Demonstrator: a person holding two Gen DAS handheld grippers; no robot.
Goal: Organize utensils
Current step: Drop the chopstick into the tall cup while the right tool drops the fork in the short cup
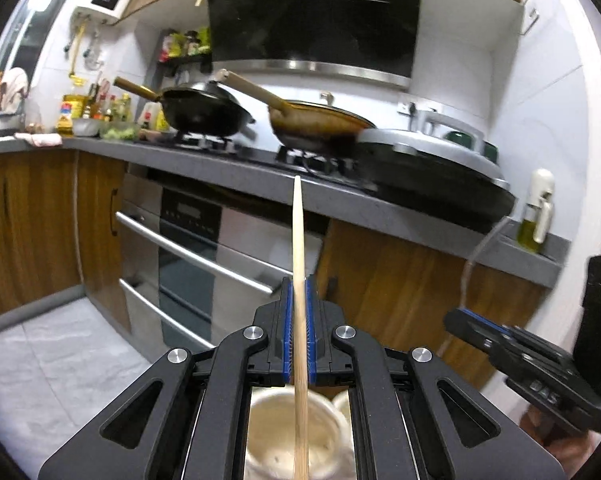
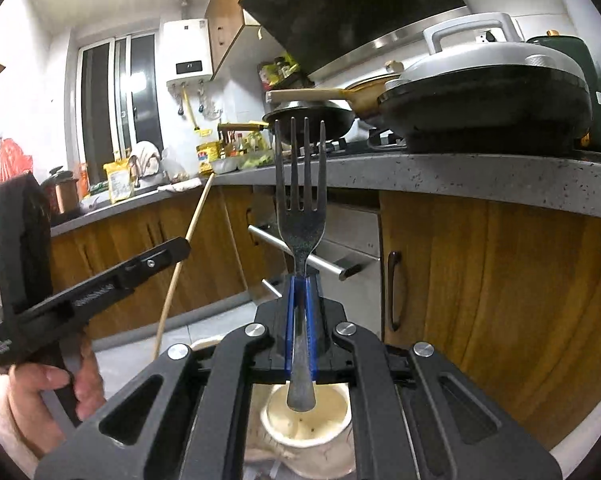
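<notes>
My left gripper is shut on a pale wooden chopstick, which sticks out forward past the blue pads. Below the gripper stands a cream ceramic holder; a second cream rim shows beside it. My right gripper is shut on the handle of a dark metal fork, tines up and away from me. The fork's handle end hangs over a cream holder. Each gripper shows in the other's view: the right gripper at the lower right, the left gripper with the chopstick at the left.
A grey counter runs ahead, over wooden cabinets and a steel oven. On it sit a black wok, a brown pan, an electric griddle and an oil bottle. A hand holds the left gripper.
</notes>
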